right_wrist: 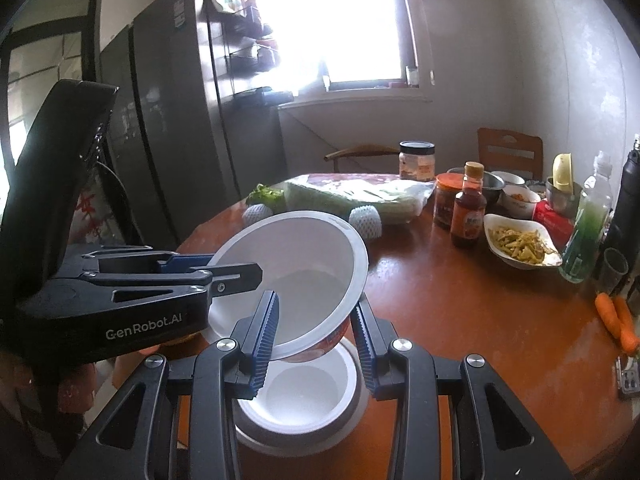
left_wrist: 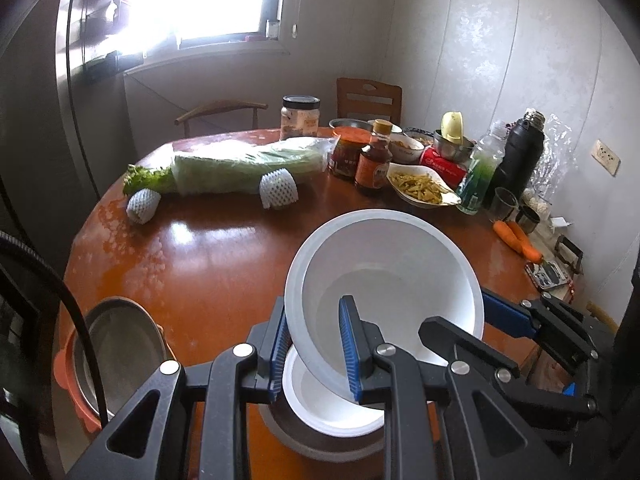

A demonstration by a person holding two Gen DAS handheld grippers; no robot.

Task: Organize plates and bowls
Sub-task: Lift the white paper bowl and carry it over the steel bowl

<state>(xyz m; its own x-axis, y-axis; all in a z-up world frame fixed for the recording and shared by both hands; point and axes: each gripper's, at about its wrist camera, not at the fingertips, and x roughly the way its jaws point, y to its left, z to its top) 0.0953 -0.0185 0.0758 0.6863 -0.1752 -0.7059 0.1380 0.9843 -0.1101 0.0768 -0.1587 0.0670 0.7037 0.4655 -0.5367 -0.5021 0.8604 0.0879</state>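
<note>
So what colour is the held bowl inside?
White; the bowl shows best in the left wrist view.

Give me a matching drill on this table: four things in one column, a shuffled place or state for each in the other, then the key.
1. large white bowl
2. carrots
3. wrapped cabbage
4. small white bowl

A. lying at the table's right edge
B. sitting on the table under the tilted one
C. lying between two foam-netted fruits
D. tilted, rim clamped by both grippers

Pairs: 1-D, 2-A, 3-C, 4-B
</note>
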